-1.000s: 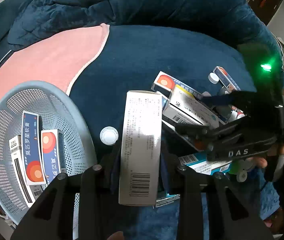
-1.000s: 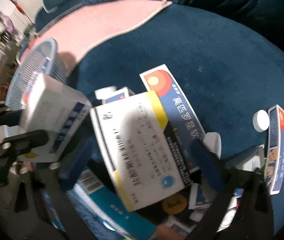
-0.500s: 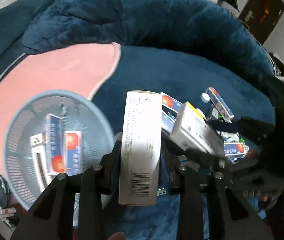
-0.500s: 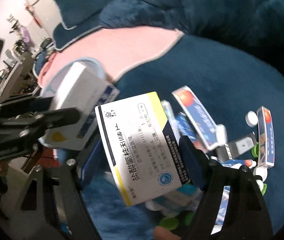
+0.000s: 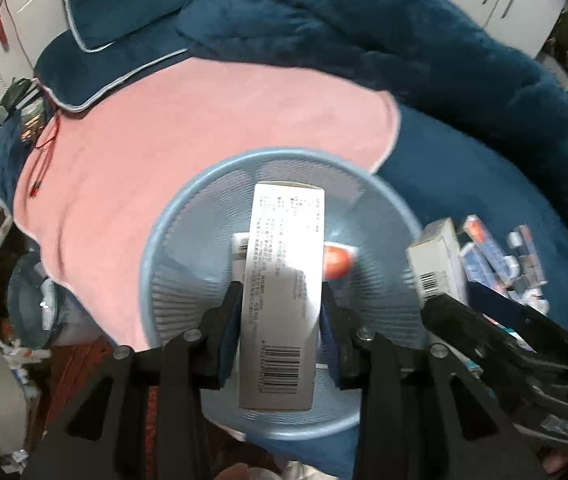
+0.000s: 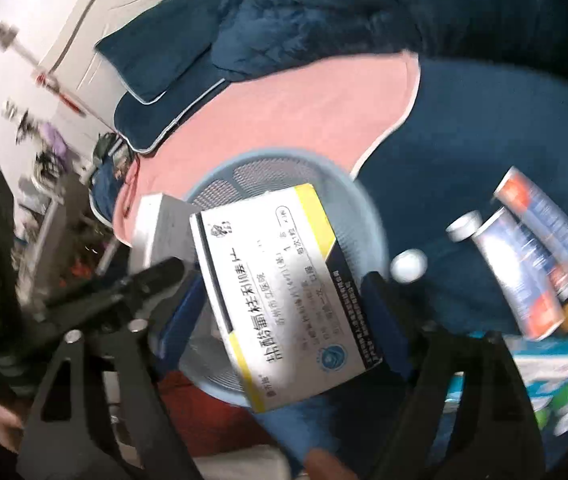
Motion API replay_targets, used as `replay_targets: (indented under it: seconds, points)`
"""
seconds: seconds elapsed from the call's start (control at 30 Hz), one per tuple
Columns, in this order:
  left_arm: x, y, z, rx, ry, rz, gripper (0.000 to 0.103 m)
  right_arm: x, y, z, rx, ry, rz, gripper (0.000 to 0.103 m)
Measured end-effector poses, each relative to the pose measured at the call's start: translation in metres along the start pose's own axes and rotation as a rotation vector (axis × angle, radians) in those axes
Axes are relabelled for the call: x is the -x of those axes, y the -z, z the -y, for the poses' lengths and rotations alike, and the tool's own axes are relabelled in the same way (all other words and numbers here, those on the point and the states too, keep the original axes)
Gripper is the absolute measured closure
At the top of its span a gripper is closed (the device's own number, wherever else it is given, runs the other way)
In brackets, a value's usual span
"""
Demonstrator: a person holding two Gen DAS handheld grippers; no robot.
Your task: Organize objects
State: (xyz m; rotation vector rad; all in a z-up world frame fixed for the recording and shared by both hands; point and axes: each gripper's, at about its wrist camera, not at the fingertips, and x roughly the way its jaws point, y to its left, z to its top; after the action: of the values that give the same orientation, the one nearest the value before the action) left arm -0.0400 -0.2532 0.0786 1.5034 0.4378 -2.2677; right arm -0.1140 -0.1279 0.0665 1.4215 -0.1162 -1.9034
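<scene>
Holding, left gripper [image 5: 279, 308]: jaws narrowed on a long white medicine box [image 5: 284, 292], barcode end nearest the camera
Left box position: directly over the blue mesh basket [image 5: 187, 248], which sits ahead of and below the fingers
Basket contents: boxes with a red-orange mark [image 5: 338, 264] lie inside, partly hidden behind the held box
Right gripper [image 6: 284, 300]: clamped on a white-and-yellow medicine box [image 6: 284, 300] with Chinese print, tilted
Right box position: above the basket's [image 6: 368, 216] near rim
Remaining pile: blurred medicine boxes [image 6: 524, 264] lie on the blue blanket [image 6: 464, 160] to the right of the right gripper
</scene>
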Motion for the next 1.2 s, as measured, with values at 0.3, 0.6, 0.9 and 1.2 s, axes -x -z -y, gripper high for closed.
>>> replay_targets:
  seconds: [0.3, 0.6, 0.9, 1.2]
  points:
    - [0.003, 0.000, 0.004, -0.051, -0.026, 0.038, 0.009, 0.026, 0.012, 0.025, -0.011, 0.055, 0.067, 0.000]
    - [0.001, 0.003, 0.038, -0.112, 0.098, 0.013, 0.008, 0.049, 0.026, 0.091, -0.019, 0.237, 0.024, 0.000]
    - [-0.011, 0.008, 0.082, -0.209, 0.129, -0.003, 0.008, 0.011, 0.000, 0.145, 0.035, 0.369, -0.062, 0.001]
    - [-0.027, 0.020, 0.125, -0.298, 0.197, -0.024, 0.008, -0.007, 0.004, 0.155, 0.120, 0.432, -0.105, 0.061]
